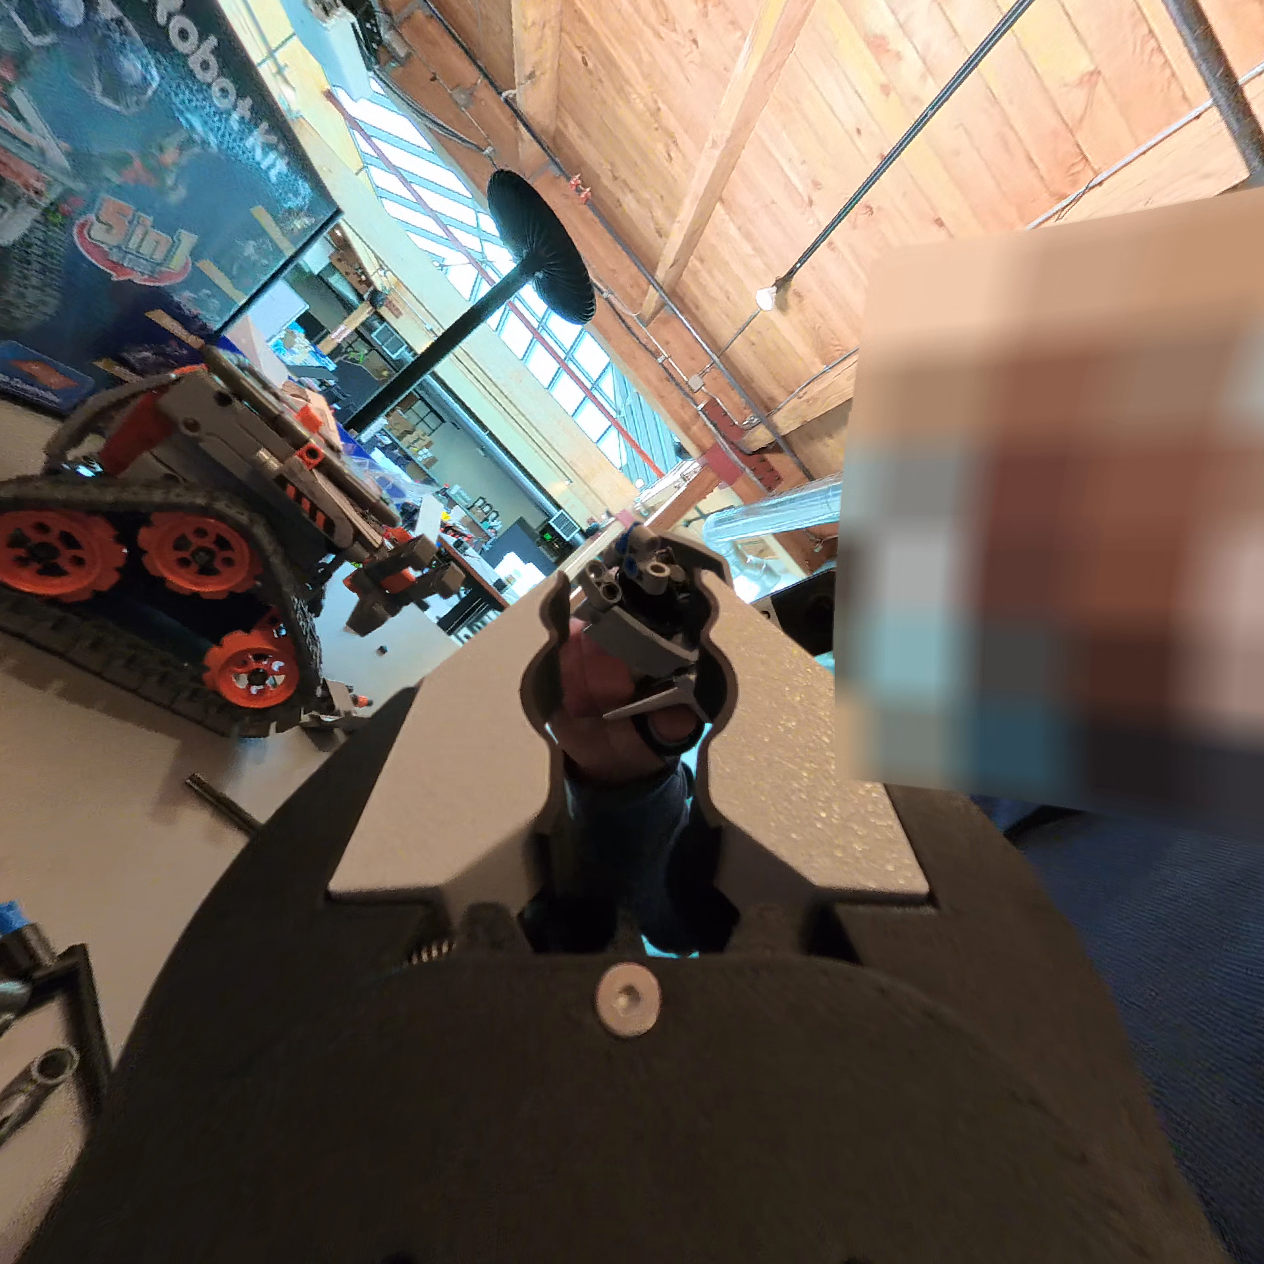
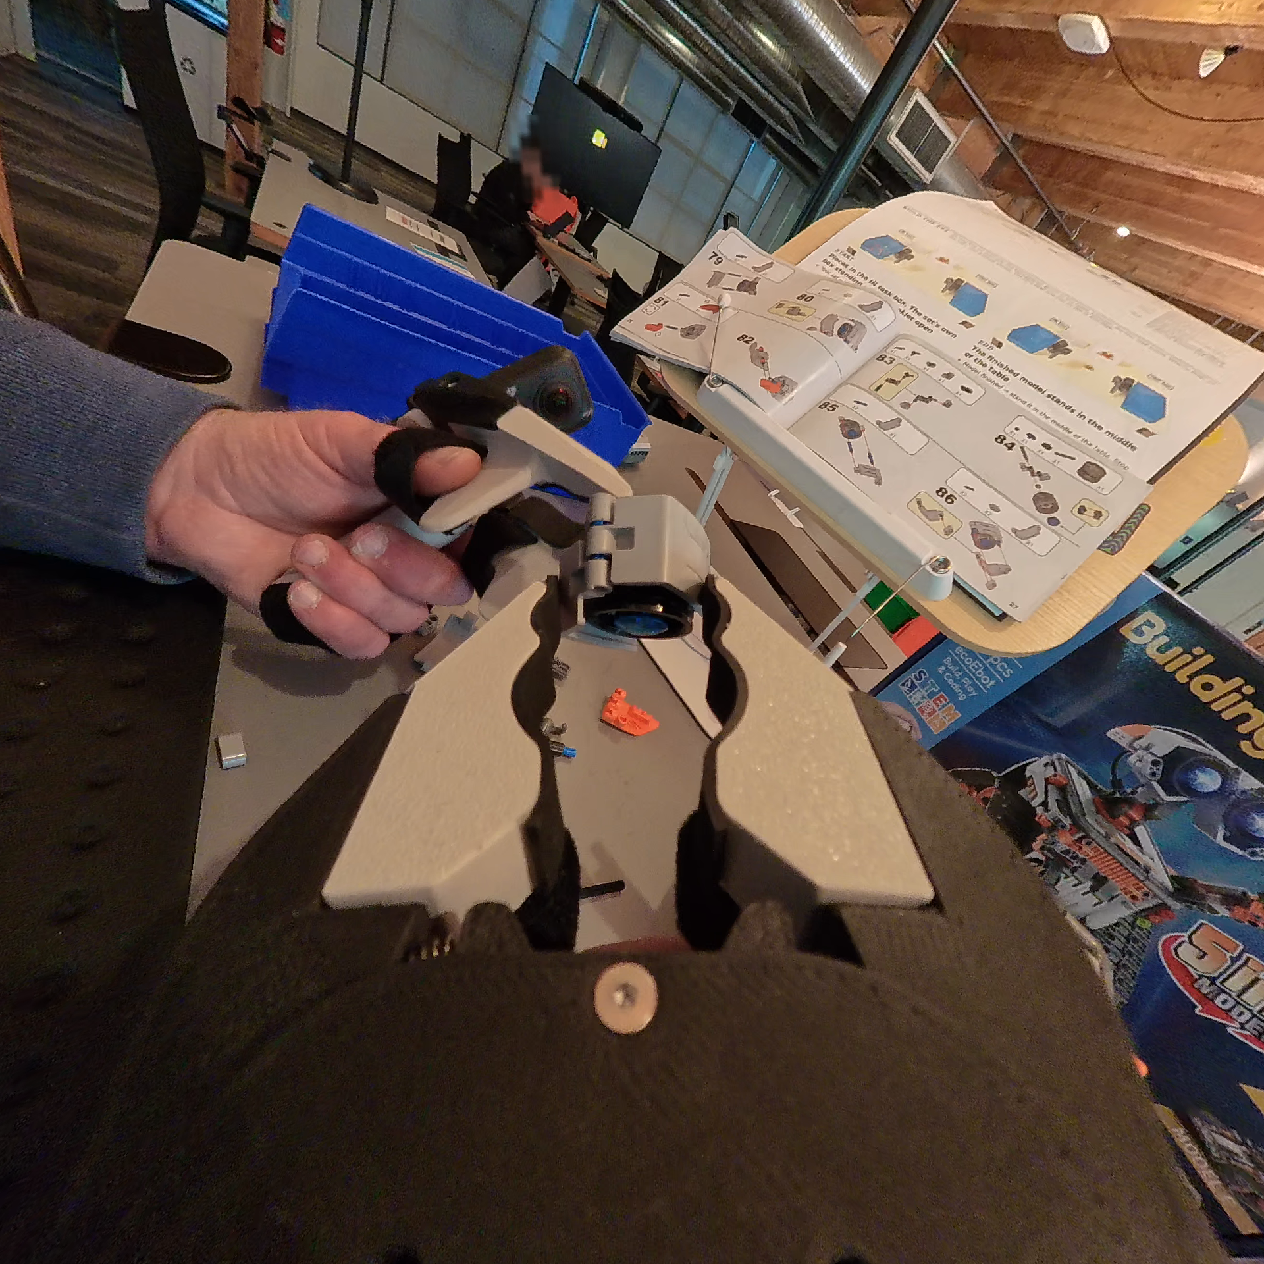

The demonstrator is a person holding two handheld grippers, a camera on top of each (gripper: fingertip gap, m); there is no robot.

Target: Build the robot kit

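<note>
- Grey module (image 2: 656, 540), a boxy building-kit part with a dark round piece under it and a hinged strip on one side, is held up in the air above the counter (image 2: 308, 718), and both grippers meet at it.
- The left gripper (image 1: 636, 581) has its jaws drawn in to a narrow gap, and the module fills that gap at the tips. We judge that it is pinching the module. In the right wrist view, we see the left hand (image 2: 273, 506) holding this gripper against the module's hinged side.
- The right gripper (image 2: 629, 595) has its jaws part open, one tip on either side of the module's dark round base. We cannot tell whether the tips press on it or only stand beside it.
- Below the module, an orange piece (image 2: 629, 718) and a few tiny pins lie loose on the counter, and a small grey brick (image 2: 231, 750) lies further off, on the left hand's side.
- Behind the module, we see stacked blue bins (image 2: 410, 321).
- Beyond the module, on the side away from the left hand, an open instruction booklet (image 2: 923, 410) rests on a tilted stand, and a printed kit box (image 2: 1128, 821) lies under it.
- In the left wrist view, a tracked vehicle (image 1: 157, 547) with orange wheels stands on the counter, well apart from the module.
</note>
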